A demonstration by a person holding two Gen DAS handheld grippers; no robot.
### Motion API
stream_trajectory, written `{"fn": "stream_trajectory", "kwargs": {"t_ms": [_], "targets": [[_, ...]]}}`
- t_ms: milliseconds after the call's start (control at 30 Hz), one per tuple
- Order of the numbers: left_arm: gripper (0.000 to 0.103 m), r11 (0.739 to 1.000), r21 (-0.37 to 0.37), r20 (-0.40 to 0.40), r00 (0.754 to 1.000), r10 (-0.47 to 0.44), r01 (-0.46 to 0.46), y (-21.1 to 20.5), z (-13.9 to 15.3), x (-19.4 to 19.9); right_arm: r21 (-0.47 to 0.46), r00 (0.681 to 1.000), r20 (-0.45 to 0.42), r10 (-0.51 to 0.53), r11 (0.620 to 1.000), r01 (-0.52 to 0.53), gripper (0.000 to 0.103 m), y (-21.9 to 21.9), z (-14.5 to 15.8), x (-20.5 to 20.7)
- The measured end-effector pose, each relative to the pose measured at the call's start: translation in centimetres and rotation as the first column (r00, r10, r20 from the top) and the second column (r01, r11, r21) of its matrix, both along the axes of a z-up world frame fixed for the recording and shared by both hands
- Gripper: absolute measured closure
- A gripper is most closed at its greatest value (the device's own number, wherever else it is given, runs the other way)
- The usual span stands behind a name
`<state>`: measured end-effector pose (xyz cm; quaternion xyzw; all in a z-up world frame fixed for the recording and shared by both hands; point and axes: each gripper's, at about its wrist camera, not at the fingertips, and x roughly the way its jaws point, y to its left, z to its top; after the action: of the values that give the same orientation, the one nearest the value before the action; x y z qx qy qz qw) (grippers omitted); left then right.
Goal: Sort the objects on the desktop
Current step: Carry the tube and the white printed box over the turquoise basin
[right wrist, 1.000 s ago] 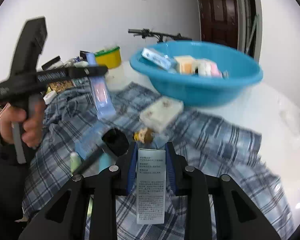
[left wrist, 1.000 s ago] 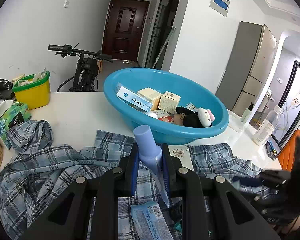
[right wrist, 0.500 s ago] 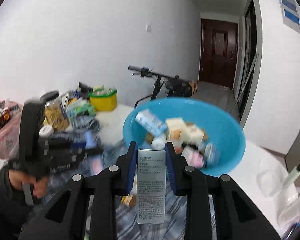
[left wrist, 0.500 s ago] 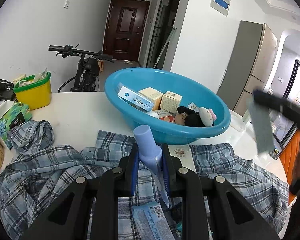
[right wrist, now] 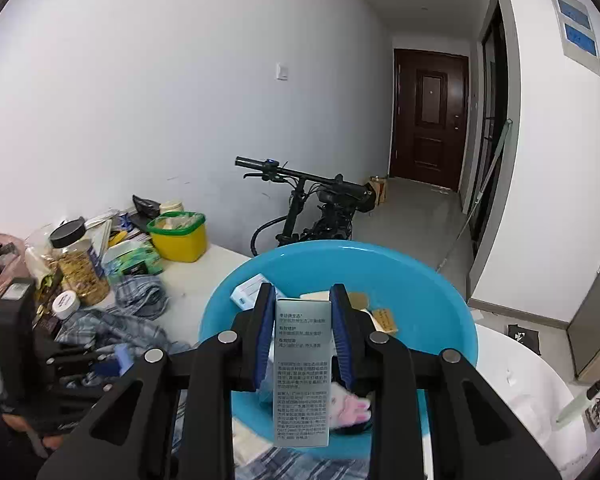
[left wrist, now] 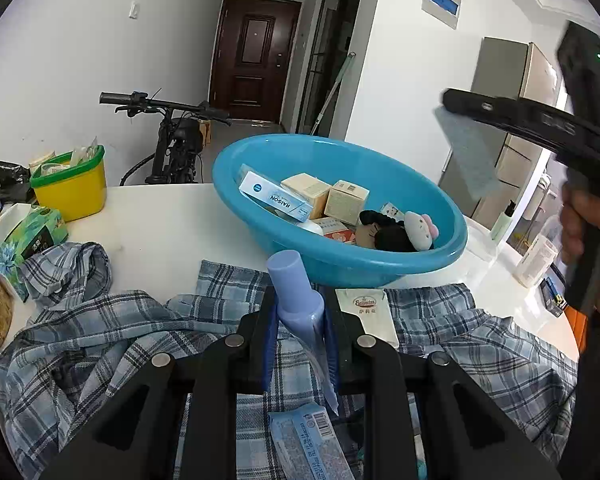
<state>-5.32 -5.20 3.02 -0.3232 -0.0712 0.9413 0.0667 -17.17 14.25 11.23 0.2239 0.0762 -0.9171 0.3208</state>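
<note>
Both grippers pinch loads: right gripper [right wrist: 302, 334] should lower its box [right wrist: 302, 368] over the basin [right wrist: 452, 308] before releasing; left gripper [left wrist: 300, 330] grips a tube [left wrist: 296, 292].

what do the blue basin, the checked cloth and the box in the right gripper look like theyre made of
Blue basin: likely moulded plastic, since its smooth wall has a soft sheen and an even colour.
Checked cloth: woven fabric, probably cotton or a blend, matte, lying in soft folds and creases.
Box: seemingly thin printed card with a silvery satin face and sharp straight edges.
</note>
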Motion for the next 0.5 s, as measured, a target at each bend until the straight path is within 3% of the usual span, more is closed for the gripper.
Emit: {"fn": "stream_trajectory", "kwargs": {"t_ms": [233, 300, 500], "targets": [[0.081, 1.0, -0.007, -0.001, 1.0, 0.004, -0.004, 0.1, -0.1, 0.1, -0.035, 0.999, -0.006, -0.048, 0.998, 0.047, 0.076, 0.7, -2.0, -2.8], [0.081, 1.0, -0.009, -0.003, 1.0, 0.004, -0.004, 0.1, -0.1, 0.1, -0.021, 0.998, 0.042, -0.036, 0.999, 0.037, 0.076, 0.5, -3.3, -3.9], [0.081, 0.999, -0.037, -0.003, 1.0, -0.001, 0.001, 0.3, 0.0, 0.1, -0.019, 0.996, 0.081, -0.039, 0.999, 0.041, 0.076, 1.0, -4.6, -4.8]]}}
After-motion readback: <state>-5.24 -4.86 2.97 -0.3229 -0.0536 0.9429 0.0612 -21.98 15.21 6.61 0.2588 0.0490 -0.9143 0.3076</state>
